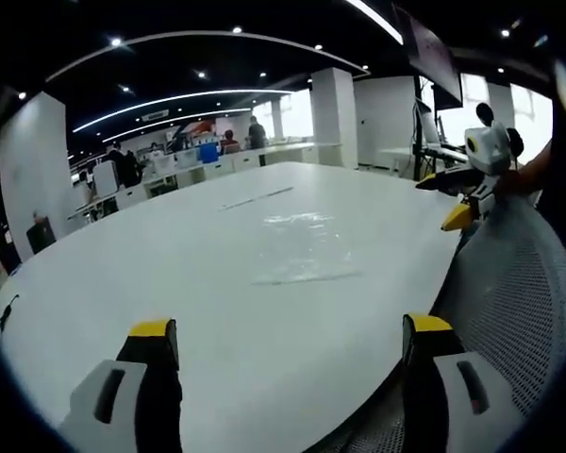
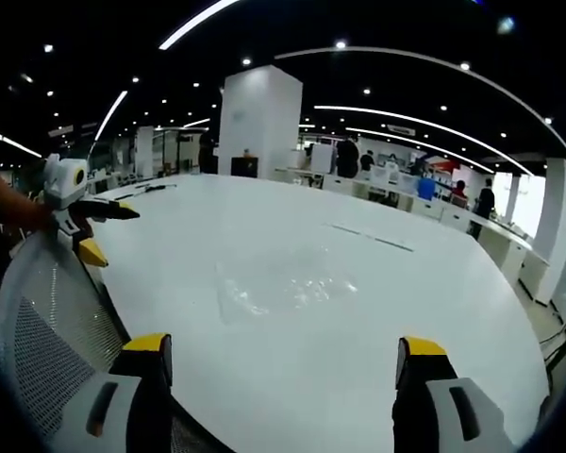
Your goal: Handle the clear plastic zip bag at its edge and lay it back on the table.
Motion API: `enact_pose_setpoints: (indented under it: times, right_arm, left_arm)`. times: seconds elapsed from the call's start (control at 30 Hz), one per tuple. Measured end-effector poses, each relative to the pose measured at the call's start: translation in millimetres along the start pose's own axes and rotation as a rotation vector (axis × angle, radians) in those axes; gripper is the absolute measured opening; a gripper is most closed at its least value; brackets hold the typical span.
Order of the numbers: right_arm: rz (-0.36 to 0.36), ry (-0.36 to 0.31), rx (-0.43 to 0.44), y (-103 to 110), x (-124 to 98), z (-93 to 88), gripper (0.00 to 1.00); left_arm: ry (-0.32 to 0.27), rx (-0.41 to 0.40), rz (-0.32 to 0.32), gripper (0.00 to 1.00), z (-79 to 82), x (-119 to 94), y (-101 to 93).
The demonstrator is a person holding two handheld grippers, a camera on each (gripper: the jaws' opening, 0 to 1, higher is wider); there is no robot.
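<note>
The clear bag (image 1: 302,247) (image 2: 281,286), bearing no readable writing, is lying flat on the white table (image 1: 170,274) (image 2: 434,283) while both grippers (image 1: 288,342) (image 2: 281,360) are hovering spread and empty.

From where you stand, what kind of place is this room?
Probably a large open-plan office or lab: a big white table holding a clear zip bag, rows of desks with people behind, and white pillars.

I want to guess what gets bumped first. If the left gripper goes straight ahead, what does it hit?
Probably the clear plastic zip bag, lying flat on the white table straight ahead of the open left gripper. Depth is hard to judge, so it may touch bare tabletop first.
</note>
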State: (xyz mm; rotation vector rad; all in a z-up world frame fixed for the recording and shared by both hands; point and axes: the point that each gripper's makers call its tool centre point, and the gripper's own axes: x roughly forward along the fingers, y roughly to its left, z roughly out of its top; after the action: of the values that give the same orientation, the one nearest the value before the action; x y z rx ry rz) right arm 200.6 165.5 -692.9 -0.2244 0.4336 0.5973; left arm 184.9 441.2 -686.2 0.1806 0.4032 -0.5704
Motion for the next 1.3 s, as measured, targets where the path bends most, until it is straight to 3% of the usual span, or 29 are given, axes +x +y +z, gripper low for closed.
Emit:
enact_pose_setpoints:
  times: [0.23,0.73,1.3]
  right_arm:
    - [0.001,-0.001,-0.001,0.9,-0.2,0.9,1.00]
    - [0.002,0.003,-0.007,1.6,-0.1,0.6,1.00]
    - [-0.001,0.002,-0.014,1.4,0.0,1.4,1.00]
  left_arm:
    - [0.045,-0.001,-0.053,0.99,-7.3,1.6,-8.6]
    - [0.025,0.010,-0.036,0.98,-1.1,0.4,-4.6]
    - [0.040,0.094,-0.090,0.97,12.5,14.3,-3.8]
